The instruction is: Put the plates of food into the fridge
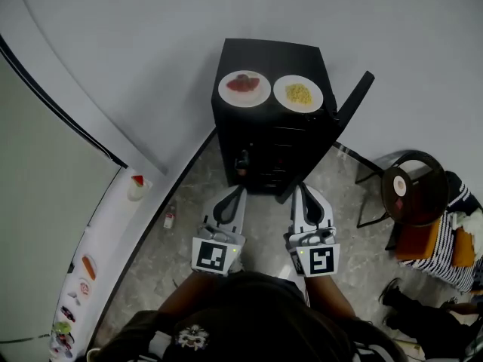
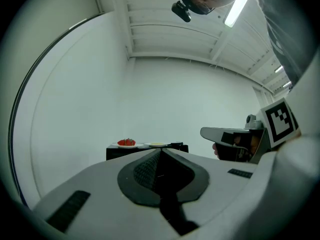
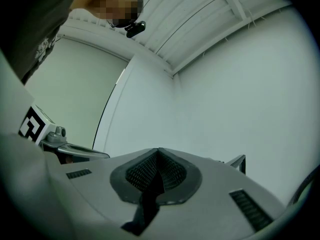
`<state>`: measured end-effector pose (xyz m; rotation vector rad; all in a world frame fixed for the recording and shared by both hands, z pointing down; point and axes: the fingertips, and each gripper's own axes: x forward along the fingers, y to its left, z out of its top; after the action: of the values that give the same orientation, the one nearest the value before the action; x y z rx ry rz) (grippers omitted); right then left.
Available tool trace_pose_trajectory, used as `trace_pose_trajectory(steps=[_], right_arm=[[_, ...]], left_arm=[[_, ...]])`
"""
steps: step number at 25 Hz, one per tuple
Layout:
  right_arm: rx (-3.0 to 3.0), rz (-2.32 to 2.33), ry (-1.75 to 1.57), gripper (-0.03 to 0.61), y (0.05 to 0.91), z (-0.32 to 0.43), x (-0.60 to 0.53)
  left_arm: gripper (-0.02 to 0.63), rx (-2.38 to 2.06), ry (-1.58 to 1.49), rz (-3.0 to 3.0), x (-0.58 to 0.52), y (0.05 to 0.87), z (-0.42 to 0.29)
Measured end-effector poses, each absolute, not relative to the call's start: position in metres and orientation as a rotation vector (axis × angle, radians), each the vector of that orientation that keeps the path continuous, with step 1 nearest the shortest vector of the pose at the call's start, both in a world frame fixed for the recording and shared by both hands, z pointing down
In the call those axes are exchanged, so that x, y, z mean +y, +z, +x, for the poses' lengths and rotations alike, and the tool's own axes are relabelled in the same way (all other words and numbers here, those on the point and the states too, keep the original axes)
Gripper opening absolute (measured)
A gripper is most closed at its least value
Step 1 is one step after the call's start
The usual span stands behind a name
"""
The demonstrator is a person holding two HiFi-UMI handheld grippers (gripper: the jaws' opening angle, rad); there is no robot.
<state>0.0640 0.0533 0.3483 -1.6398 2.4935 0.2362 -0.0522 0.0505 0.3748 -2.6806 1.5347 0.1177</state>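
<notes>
- Black fridge (image 1: 266, 57) at upper centre of head view, backed against white wall (image 1: 151, 36). Its door (image 1: 355, 100) swung open toward right.
- Plate of red food (image 1: 244, 87) and plate of yellow food (image 1: 298, 93) side by side on fridge top.
- Grey mottled floor (image 1: 189, 232) below.
- Left gripper (image 1: 240, 191) and right gripper (image 1: 297, 189) at lower centre, near fridge front. Both jaws clenched on nothing.
- Chair (image 1: 411, 187) at right edge.
- White ledge (image 1: 102, 236) with small items at lower left.

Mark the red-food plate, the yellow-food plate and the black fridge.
White round plate of red food (image 1: 244, 101): head view, lower rim.
White round plate of yellow food (image 1: 279, 95): head view, left rim.
Small black fridge (image 1: 279, 56): head view, bare top.
</notes>
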Motion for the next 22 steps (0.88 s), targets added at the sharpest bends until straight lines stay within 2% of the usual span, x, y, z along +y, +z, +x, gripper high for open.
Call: trace_pose_trajectory(steps=[12,22], right_arm=[[2.457,-1.741,0.26,0.024,0.357,0.036,0.023],[2.473,-1.713,0.242,0.025,0.347,0.04,-0.011]], left_arm=[[0.021,1.412,0.147,-2.808,0.009,0.384,-0.08],[0.021,1.403,0.119,-2.837,-0.019,0.38,-0.072]])
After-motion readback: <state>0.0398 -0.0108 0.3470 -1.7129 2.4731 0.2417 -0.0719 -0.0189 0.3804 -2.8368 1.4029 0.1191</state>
